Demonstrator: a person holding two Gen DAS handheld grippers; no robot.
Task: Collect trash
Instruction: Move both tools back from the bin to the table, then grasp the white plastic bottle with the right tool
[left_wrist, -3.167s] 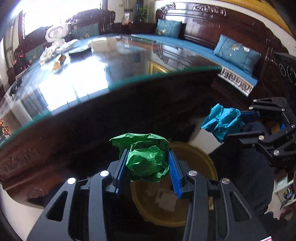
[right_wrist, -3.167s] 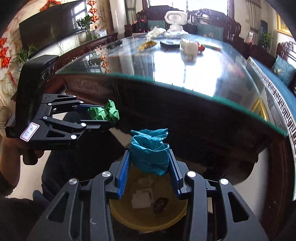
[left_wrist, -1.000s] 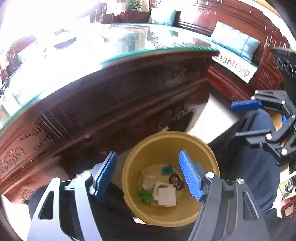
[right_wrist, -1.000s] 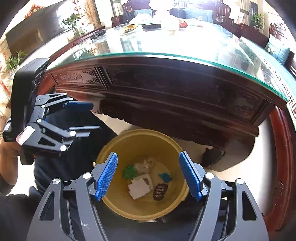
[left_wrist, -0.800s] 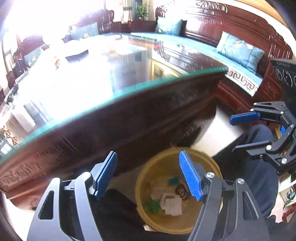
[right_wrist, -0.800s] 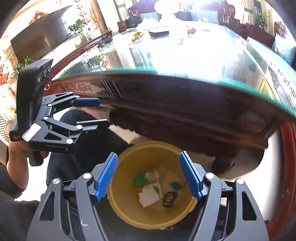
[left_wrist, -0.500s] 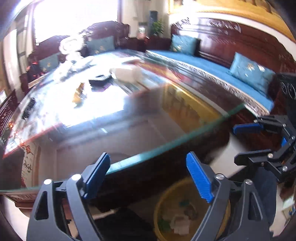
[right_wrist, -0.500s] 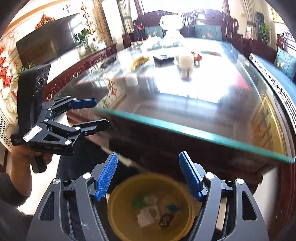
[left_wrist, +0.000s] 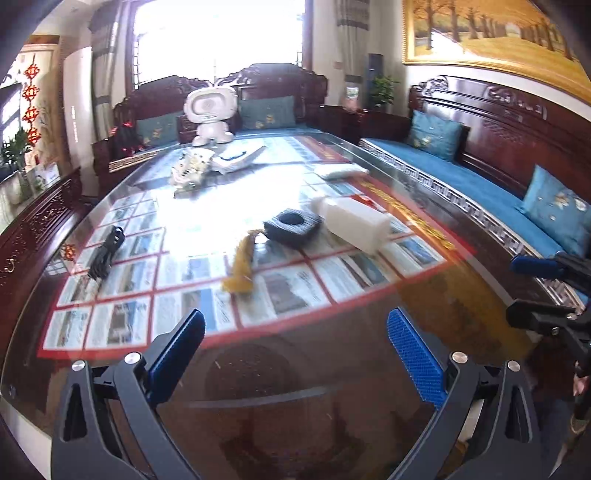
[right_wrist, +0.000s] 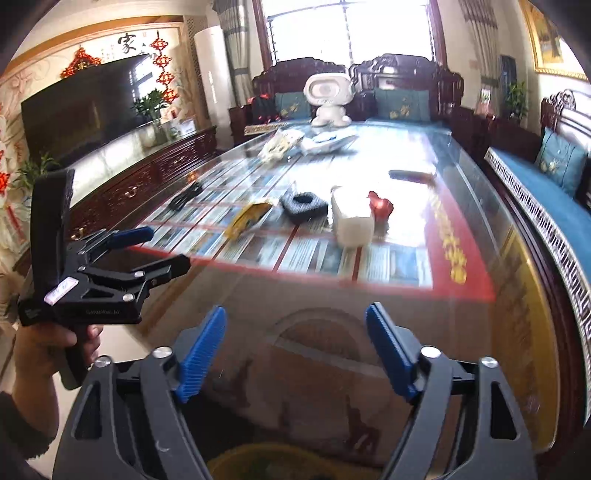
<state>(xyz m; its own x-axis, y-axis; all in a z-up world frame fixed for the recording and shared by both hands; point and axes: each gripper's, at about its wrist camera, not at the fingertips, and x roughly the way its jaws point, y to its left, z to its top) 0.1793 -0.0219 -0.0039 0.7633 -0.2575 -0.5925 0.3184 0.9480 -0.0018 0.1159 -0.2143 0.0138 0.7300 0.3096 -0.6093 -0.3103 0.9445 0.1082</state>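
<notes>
left gripper: i am seeing its blue ribbed pads standing wide apart with nothing between them; the jaws have just been opening further. it is hanging over the near end of the glass-topped dark carved wooden table.
right gripper: its blue pads are also standing wide with nothing gripped, and these jaws have just been opening too. in the left wrist view it is showing at the far right edge.
hand: to the left of the right gripper, a hand in a dark sleeve is holding the grip of the left gripper.
trash ahead: a yellow crumpled wrapper is lying on the glass ahead of the left gripper, slightly to its left; a small red crumpled paper is sitting ahead of the right gripper, slightly to its right, touching or just beside a white rectangular plastic box.
bin: a sliver of the round yellow plastic bin is showing beneath the right gripper, at the bottom edge of its view.
other items: a black ring-shaped woven pad is resting between wrapper and box; a black coiled cable is lying far left; a white toy robot is standing at the far end.
</notes>
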